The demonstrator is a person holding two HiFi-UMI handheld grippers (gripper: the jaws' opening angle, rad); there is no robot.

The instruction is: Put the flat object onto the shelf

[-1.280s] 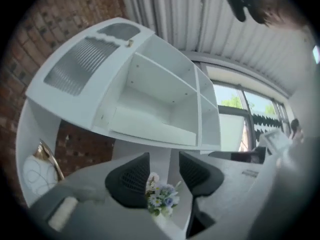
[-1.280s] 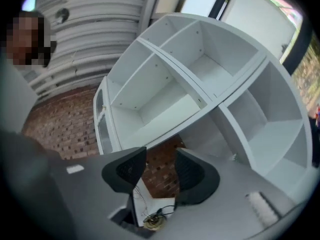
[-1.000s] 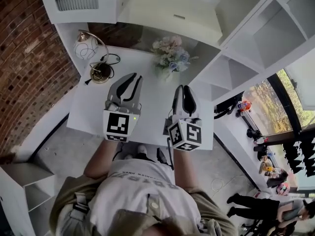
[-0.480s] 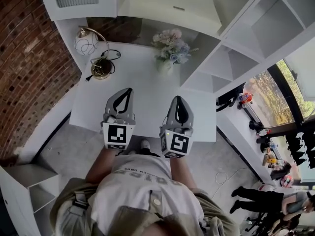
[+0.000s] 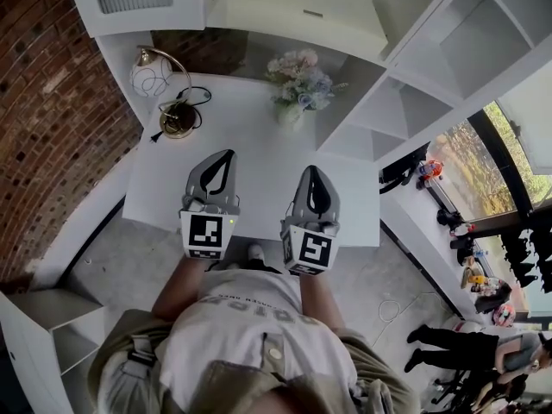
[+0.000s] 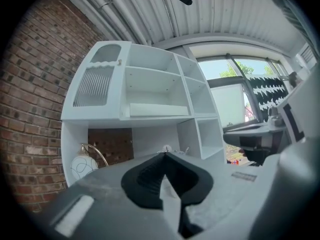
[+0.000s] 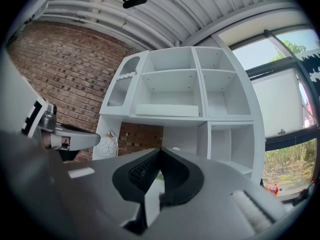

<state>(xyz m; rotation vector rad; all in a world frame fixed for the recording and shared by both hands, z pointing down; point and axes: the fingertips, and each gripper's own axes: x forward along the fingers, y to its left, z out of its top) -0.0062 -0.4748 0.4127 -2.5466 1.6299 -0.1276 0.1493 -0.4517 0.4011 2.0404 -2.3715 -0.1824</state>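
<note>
We now hold left gripper (image 5: 226, 155) & right gripper (image 5: 313, 171) pressed together, empty (spread a sec ago), pulled back near the table's (image 5: 259, 136) front edge. Flat object (image 6: 159, 109) lies on the shelf (image 6: 150, 74), mid compartment; task prob. done.

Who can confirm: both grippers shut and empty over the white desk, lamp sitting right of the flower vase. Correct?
Not quite. The lamp sits left of the flower vase, not right of it, as the head view shows. The rest holds: the left gripper and right gripper are both shut and empty over the white desk.
</note>
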